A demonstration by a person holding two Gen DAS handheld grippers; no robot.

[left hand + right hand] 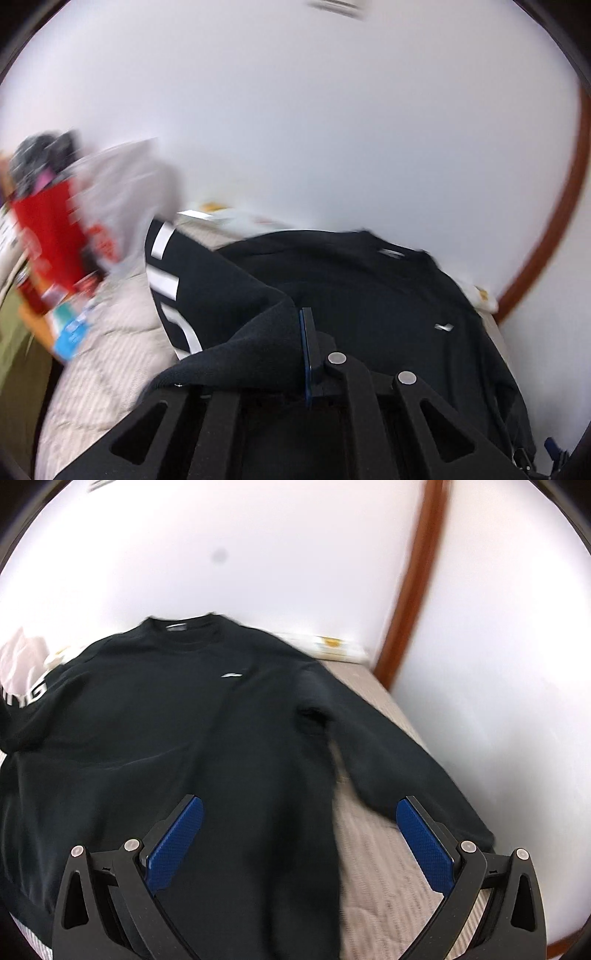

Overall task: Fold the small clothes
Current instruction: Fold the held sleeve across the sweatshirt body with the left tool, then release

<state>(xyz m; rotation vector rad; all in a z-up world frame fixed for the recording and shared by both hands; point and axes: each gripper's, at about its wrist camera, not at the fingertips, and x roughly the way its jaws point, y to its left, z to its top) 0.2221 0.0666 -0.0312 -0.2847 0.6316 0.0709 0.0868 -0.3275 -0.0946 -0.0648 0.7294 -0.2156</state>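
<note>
A black sweatshirt [155, 716] with a small white chest logo lies front up on a pale striped bed cover [373, 853]. Its right sleeve [399, 764] stretches out toward the wall. My right gripper [299, 812] is open and empty, hovering above the shirt's lower right body. My left gripper [301, 325] is shut on the left sleeve [236, 321], which has white lettering, and holds it lifted and draped over the fingers. The sweatshirt's body [369, 288] shows beyond it in the left wrist view.
A white wall with a brown wooden trim [413, 602] runs along the bed's far and right sides. A red bag [48, 236] and grey cloth [125, 184] sit at the left, with clutter below them. A patterned pillow edge [332, 644] lies by the wall.
</note>
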